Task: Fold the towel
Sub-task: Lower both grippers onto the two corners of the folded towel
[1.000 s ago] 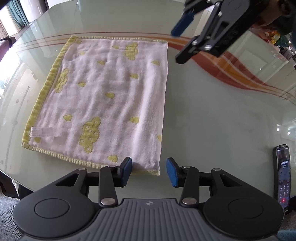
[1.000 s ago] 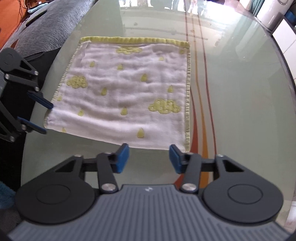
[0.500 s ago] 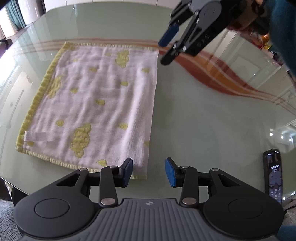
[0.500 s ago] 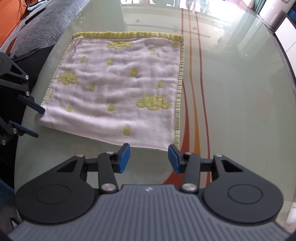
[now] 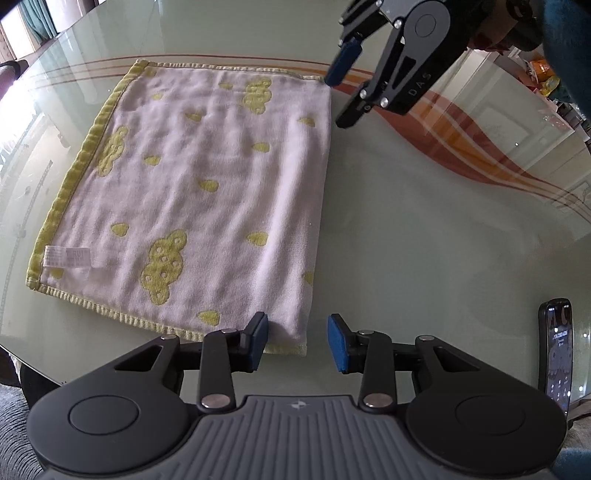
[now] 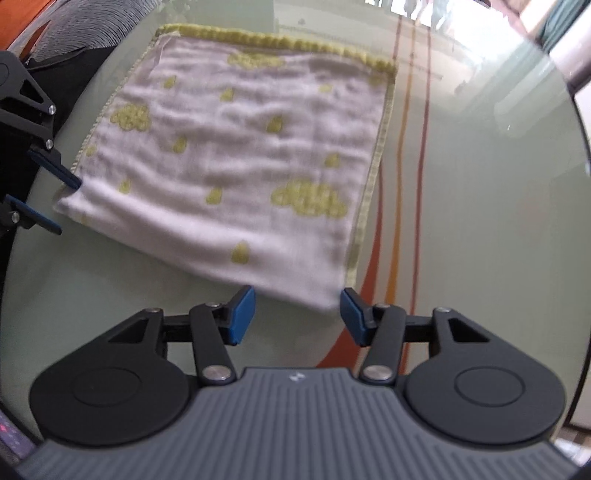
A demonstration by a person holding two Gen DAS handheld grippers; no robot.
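Note:
A pale towel (image 5: 207, 192) with yellow-green clouds, drops and hem lies flat on the glass table (image 5: 424, 240). My left gripper (image 5: 298, 341) points down over the towel's near right corner, which lies between its blue pads without being pinched; the jaws are closing. In the left wrist view, my right gripper (image 5: 337, 100) hangs at the far right corner. Seen from the right wrist, that gripper (image 6: 297, 314) straddles the nearest corner of the towel (image 6: 240, 162), with its jaws opening and the pads clear of the cloth. The left gripper (image 6: 67, 206) sits at the towel's left corner.
A dark phone (image 5: 556, 350) lies near the table's edge, right of my left gripper. Orange and brown curved stripes (image 5: 480, 147) run across the glass. A grey sofa (image 6: 74, 26) stands beyond the table's far left rim.
Both grippers have drawn closer to their towel corners. The right gripper has rolled and its jaws stand wider. The left jaws have narrowed slightly. The towel has not moved.

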